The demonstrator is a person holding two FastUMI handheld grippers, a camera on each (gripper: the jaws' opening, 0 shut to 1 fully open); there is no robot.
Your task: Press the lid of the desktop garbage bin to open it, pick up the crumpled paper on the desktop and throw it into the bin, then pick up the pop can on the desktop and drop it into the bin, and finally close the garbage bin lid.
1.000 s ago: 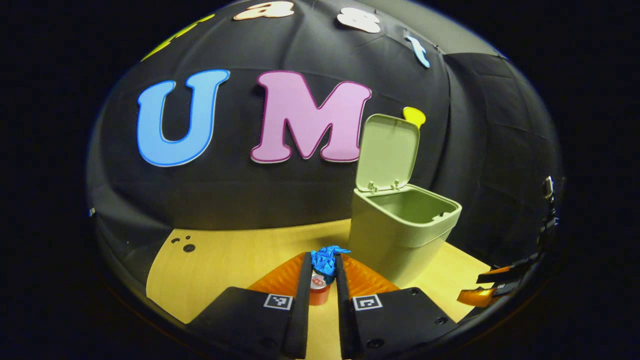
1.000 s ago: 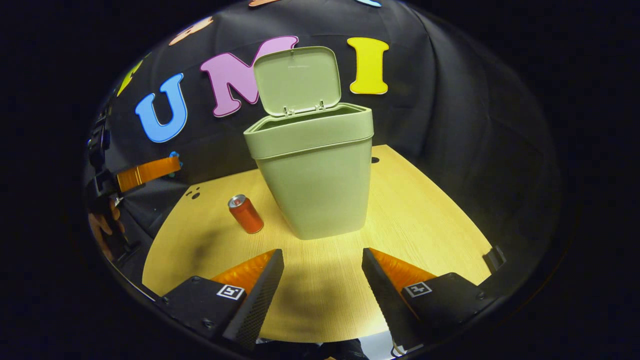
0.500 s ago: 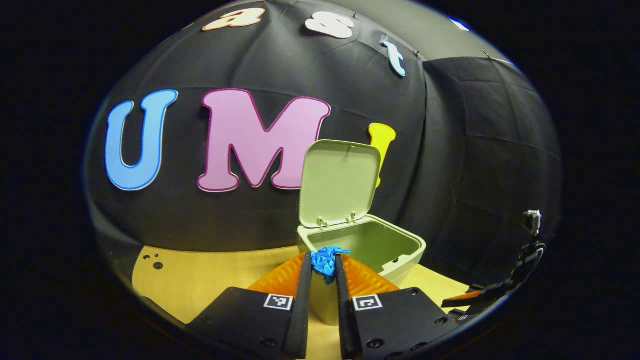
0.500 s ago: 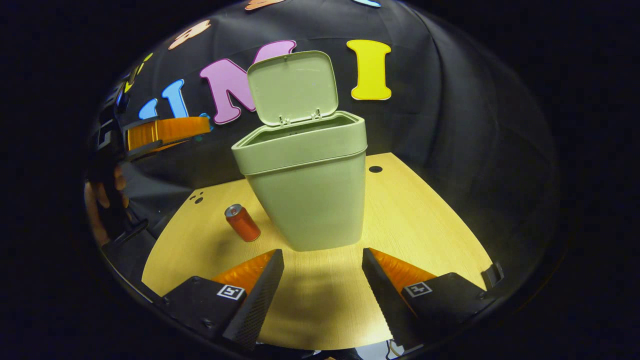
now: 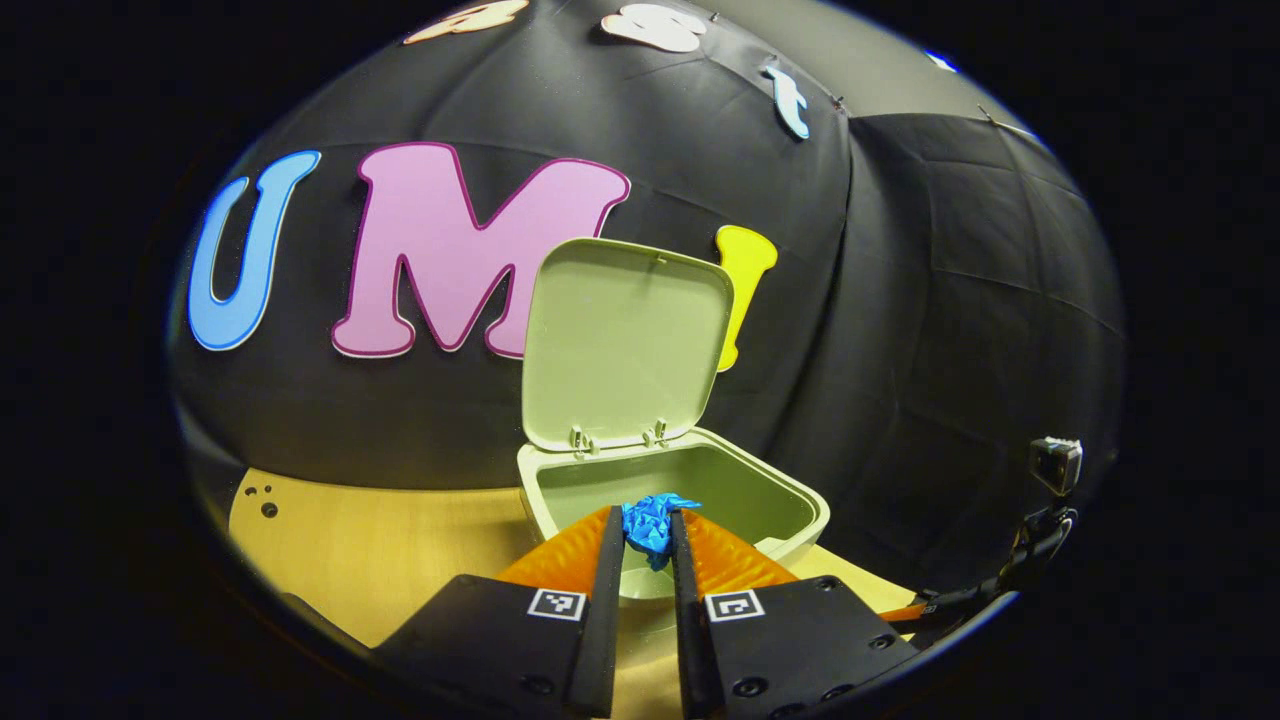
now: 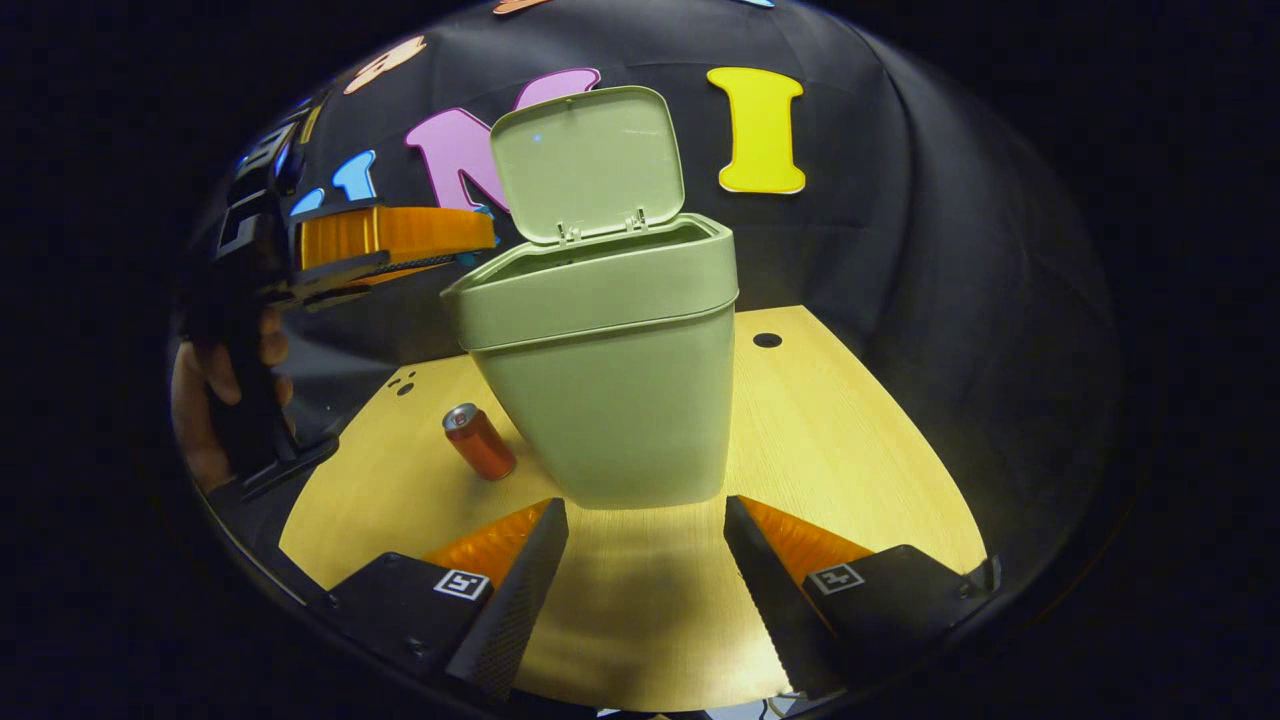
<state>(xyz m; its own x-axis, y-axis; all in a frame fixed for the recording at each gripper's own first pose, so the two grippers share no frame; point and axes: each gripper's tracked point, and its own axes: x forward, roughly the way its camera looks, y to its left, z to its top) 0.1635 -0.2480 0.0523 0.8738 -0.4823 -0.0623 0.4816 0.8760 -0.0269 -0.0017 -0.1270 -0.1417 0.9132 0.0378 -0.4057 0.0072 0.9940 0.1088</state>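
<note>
Blue crumpled paper (image 5: 648, 525) sits pinched between the left tongs (image 5: 646, 535), just over the open bin (image 5: 680, 490) ahead. Light, soft stuff, likely to drop cleanly once released. Right tongs (image 6: 645, 560) gape empty above the table (image 6: 840, 440); the can (image 6: 480, 442) stands ahead-left, rigid and slick, best gripped mid-body.

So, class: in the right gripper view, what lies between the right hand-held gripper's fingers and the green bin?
Nothing: in the right gripper view only bare wooden desktop separates the open right hand-held gripper from the bin.
</note>
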